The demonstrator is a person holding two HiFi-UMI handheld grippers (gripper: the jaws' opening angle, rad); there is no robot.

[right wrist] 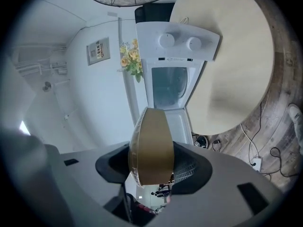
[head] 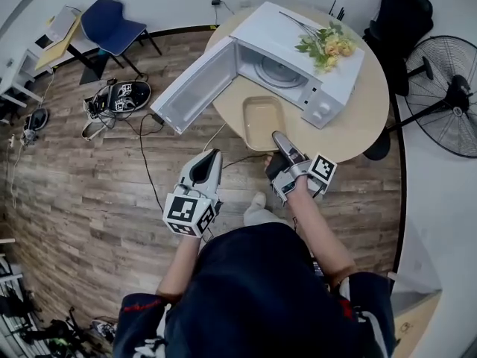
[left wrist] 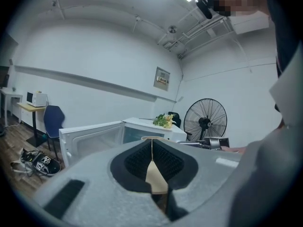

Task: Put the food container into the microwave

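A white microwave [head: 298,66] stands on the round wooden table [head: 369,118] with its door [head: 195,88] swung wide open to the left. A shallow tan food container [head: 262,119] hangs in front of the open cavity, over the table's near part. My right gripper [head: 278,136] is shut on the container's near rim. In the right gripper view the container [right wrist: 150,145] shows edge-on between the jaws, with the microwave [right wrist: 177,65] beyond. My left gripper [head: 215,155] is shut and holds nothing, low and left of the table, below the door. Its pads [left wrist: 158,157] meet.
Yellow flowers [head: 328,45] lie on top of the microwave. A black floor fan [head: 447,99] stands right of the table, a dark chair [head: 406,10] behind it. On the wooden floor at left are a blue chair [head: 112,24], a pile of gear [head: 115,97] and cables.
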